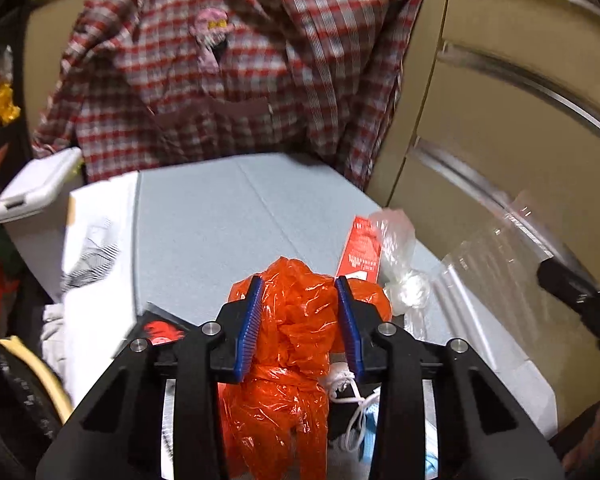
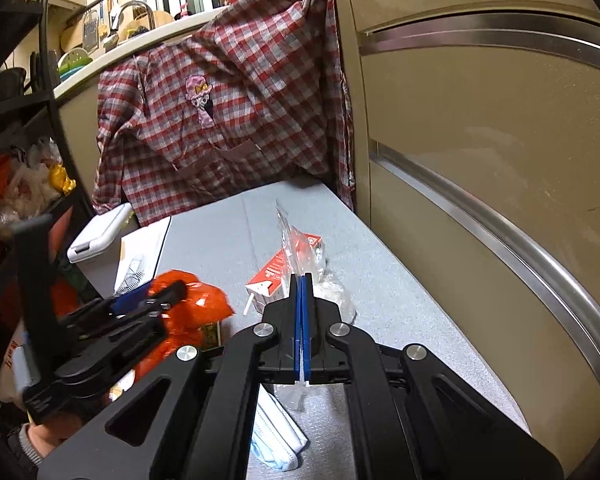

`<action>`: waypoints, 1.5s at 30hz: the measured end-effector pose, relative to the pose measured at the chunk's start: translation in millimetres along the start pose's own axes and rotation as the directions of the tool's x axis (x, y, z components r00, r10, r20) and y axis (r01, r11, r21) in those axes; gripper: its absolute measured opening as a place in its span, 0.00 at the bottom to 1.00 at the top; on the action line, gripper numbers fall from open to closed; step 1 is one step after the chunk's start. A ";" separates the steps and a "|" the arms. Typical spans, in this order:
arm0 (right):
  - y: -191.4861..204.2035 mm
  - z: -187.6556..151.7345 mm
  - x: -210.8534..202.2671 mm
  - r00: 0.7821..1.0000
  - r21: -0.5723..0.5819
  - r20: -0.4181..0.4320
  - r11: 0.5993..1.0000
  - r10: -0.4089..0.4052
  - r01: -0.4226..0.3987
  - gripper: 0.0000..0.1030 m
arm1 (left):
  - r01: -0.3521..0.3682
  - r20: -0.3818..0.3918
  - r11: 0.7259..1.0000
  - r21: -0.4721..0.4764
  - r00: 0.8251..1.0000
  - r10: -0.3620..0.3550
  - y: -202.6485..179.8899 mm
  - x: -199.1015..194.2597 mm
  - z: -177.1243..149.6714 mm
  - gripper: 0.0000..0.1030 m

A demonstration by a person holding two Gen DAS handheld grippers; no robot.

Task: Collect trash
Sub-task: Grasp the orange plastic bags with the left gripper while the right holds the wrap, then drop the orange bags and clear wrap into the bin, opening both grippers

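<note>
Left tool (image 1: 300, 312) straddles the crumpled orange plastic bag (image 1: 292, 340), jaws apart – lining up a grab. Right tool (image 2: 302, 300) pinches the clear plastic wrapper (image 2: 290, 236) w/ jaws closed tight – lifting it off the grey bench (image 2: 380, 280).

Warm indoor light fills both views, bright enough on the grey counter (image 2: 228, 240) but falling to dark at the rounded black corners of the fisheye frames. Straight lines bow strongly toward the edges: the metal trim (image 2: 500, 236) on the beige cabinet curves like an arc. The left wrist view is smeared by motion, most of all along the cabinet (image 1: 500, 100) and the checked shirt (image 1: 228, 80). The orange plastic bag (image 1: 296, 320) shows small white glints. The right wrist view is sharper, with soft shadows.
</note>
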State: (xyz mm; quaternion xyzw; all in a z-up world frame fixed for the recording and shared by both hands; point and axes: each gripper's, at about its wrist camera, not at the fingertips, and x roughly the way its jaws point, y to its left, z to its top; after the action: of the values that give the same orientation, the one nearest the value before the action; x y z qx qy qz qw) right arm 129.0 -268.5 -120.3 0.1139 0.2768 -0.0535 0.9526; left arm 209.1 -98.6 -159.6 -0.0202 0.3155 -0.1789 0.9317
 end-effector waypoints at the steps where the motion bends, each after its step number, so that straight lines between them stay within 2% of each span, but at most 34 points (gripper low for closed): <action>1: 1.1 0.4 -2.9 1.000 0.004 0.005 1.000 0.003 -0.004 0.01 | -0.004 0.009 1.000 0.000 1.000 0.004 0.8 -7.2 2.1 0.35; 8: 15.6 1.6 -20.3 0.998 0.003 0.031 0.998 0.059 -0.059 0.01 | -0.096 0.058 0.995 0.028 0.994 0.095 2.3 -62.2 8.2 0.35; 14: 57.5 0.1 -39.1 0.987 -0.073 0.041 0.985 0.158 -0.154 0.01 | -0.183 0.074 0.983 0.005 0.981 0.182 22.0 -108.0 3.6 0.35; 21: 120.6 -6.9 -61.6 0.951 -0.134 0.019 0.943 0.309 -0.303 0.01 | -0.287 0.081 0.957 -0.037 0.954 0.290 64.1 -163.4 2.3 0.35; 31: 204.2 -24.9 -74.2 0.907 -0.204 -0.051 0.884 0.419 -0.420 0.01 | -0.358 0.105 0.920 -0.160 0.920 0.377 143.3 -237.4 -13.8 0.35; 41: 279.6 -41.1 -64.8 0.863 -0.266 -0.128 0.822 0.488 -0.504 0.01 | -0.400 0.084 0.877 -0.264 0.897 0.434 205.2 -256.7 -35.1 0.35; 45: 305.2 -50.1 -54.3 0.852 -0.284 -0.164 0.804 0.497 -0.523 0.01 | -0.401 0.066 0.869 -0.290 0.897 0.437 224.4 -250.0 -43.6 0.35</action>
State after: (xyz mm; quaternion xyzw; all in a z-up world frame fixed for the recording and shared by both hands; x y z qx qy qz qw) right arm 107.9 41.5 -75.0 0.0310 0.2797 0.2545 0.9252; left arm 70.9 201.0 -83.0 -0.0891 0.2728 0.0739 0.9551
